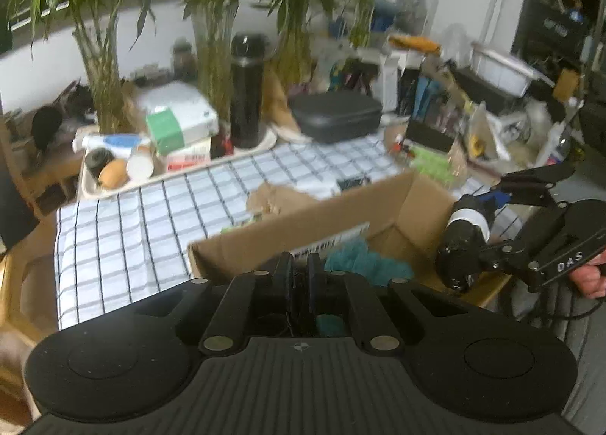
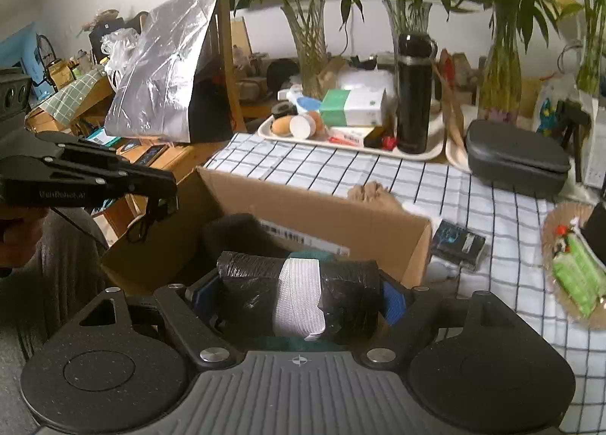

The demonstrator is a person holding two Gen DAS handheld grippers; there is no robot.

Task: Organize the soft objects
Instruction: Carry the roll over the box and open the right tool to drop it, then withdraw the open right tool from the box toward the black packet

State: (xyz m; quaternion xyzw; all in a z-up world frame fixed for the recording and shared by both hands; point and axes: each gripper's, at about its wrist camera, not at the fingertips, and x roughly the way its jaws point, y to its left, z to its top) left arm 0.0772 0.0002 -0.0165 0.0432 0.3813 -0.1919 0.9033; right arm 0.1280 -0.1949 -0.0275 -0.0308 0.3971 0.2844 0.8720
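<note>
Black roll [image 2: 299,295] with white band: your right tongs [image 2: 299,297] grip it above cardboard box [image 2: 322,208]; left tongs [image 1: 300,276] closed, empty.

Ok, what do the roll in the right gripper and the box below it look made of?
The roll looks like soft fabric wrapped in glossy, crinkled black plastic film, with a ribbed white band, likely elastic or knit, around its middle. The box is plain brown corrugated cardboard, matte, with a printed barcode label; a teal fuzzy cloth lies inside.

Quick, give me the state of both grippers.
Left gripper: shut, holding nothing that can be made out.
Right gripper: closed on a black roll with a white band, above the cardboard box.
</note>
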